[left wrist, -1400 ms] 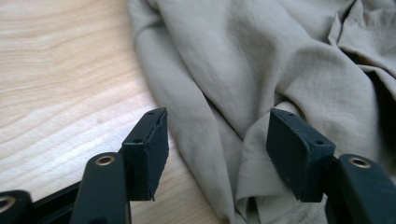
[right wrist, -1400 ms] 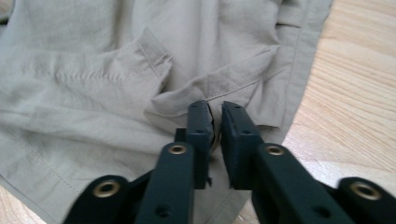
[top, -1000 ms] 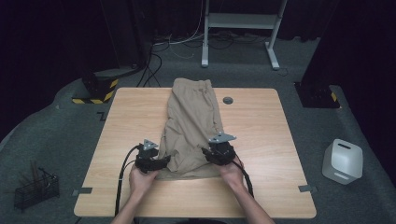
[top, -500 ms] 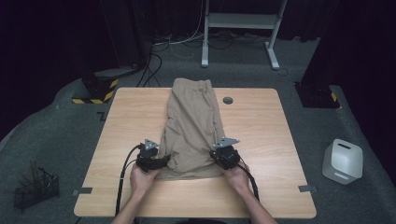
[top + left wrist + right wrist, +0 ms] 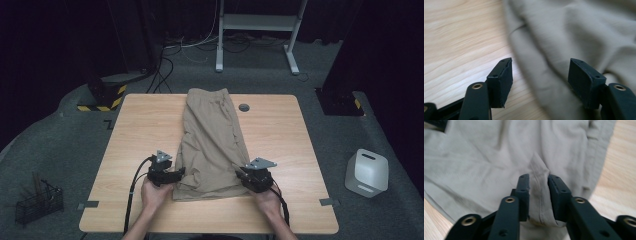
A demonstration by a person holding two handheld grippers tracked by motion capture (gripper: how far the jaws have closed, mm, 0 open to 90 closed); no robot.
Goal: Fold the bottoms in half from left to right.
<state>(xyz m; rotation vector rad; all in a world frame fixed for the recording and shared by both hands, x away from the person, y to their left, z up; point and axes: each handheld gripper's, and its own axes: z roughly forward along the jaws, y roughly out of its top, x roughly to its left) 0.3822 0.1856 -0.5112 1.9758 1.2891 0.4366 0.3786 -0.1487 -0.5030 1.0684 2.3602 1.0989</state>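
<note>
Centrally, a wooden bench is taking up most of the high view, standing on grey carpet. A pair of khaki shorts is lying folded lengthwise down the middle of the bench, the waistband reaching the 12 o'clock edge and the leg hems ending near the 6 o'clock edge, just ahead of the person's hands. A small dark round grommet is sitting in the bench top just beside the shorts, toward 1 o'clock.

Off the bench, a white boxy container is standing on the carpet at 3 o'clock, and a black wire basket is sitting on the floor at 8 o'clock.

The left gripper is resting at the 7 o'clock corner of the shorts. In the left gripper view its jaws are standing wide apart, released, with the folded cloth edge running between them while the left pad is hanging over bare wood.

The right gripper is sitting at the 5 o'clock corner of the shorts. In the right gripper view its jaws are clenching a raised, stitched fold of the khaki fabric, the cloth bunching up between the two pads.
</note>
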